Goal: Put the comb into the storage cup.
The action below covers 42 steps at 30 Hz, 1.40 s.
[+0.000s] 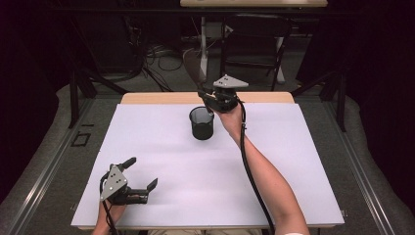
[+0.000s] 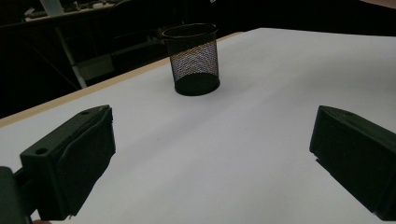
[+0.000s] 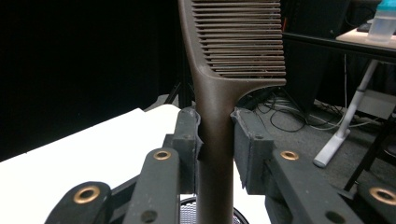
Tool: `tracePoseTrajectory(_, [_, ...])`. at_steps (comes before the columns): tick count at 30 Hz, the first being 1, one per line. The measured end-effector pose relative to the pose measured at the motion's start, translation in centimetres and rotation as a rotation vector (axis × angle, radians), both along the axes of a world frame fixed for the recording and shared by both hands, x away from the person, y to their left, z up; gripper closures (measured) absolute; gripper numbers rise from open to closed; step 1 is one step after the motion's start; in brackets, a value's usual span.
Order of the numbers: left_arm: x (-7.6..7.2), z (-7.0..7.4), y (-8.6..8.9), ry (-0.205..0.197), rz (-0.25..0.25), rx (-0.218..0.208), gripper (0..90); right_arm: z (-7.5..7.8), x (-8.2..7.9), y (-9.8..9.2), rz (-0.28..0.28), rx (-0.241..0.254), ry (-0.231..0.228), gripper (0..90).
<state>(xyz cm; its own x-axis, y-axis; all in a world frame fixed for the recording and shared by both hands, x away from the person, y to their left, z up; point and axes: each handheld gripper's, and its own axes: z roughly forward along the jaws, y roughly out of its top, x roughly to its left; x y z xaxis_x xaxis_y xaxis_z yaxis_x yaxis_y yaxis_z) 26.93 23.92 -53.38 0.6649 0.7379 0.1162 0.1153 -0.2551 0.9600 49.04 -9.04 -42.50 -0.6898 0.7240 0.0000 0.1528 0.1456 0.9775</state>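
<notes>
- My right gripper (image 1: 209, 97) has its fingers (image 3: 189, 140) clamped on the handle of a brown comb (image 3: 224, 93), which stands upright with its teeth at the top.
- In the right gripper view the comb's handle runs down toward the rim of the mesh cup (image 1: 201, 123) just beneath, so I judge I'm at the step of dropping the comb into the cup.
- The cup stands upright on the bench (image 1: 274, 186), toward the far edge.
- Next I should line the handle up over the cup's mouth, lower it inside, then let go.
- My left gripper (image 1: 142, 176) rests near the bench's front edge, fingers (image 2: 70, 163) spread wide and empty, well apart from the cup.
</notes>
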Motion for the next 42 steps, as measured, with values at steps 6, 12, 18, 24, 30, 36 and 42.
tracePoseTrajectory(6, [0.0,0.0,0.0,0.0,0.0,0.0,0.4,-0.2,0.1,0.3,0.01,0.004,-0.022,72.7])
tracePoseTrajectory(12, [0.0,0.0,-0.1,0.0,-0.001,-0.007,0.4,-0.4,0.2,0.6,0.014,0.007,-0.039,72.7])
tracePoseTrajectory(18, [0.0,0.0,0.0,0.0,-0.001,-0.004,0.4,-0.8,0.4,0.8,0.015,0.015,-0.049,72.8])
tracePoseTrajectory(24, [0.0,0.0,-0.1,0.0,0.0,-0.008,0.4,-1.1,0.5,1.2,0.016,0.012,-0.058,72.7])
tracePoseTrajectory(30, [0.0,0.0,0.0,-0.003,0.004,-0.01,0.4,-1.4,0.7,1.5,0.018,0.011,-0.056,72.7])
tracePoseTrajectory(36, [0.0,0.0,0.0,-0.001,0.003,-0.01,0.4,-1.7,0.7,1.8,0.02,0.001,-0.059,72.7])
tracePoseTrajectory(42, [0.0,0.0,0.0,-0.002,0.004,-0.009,0.4,-1.9,0.8,2.0,0.025,-0.003,-0.053,72.7])
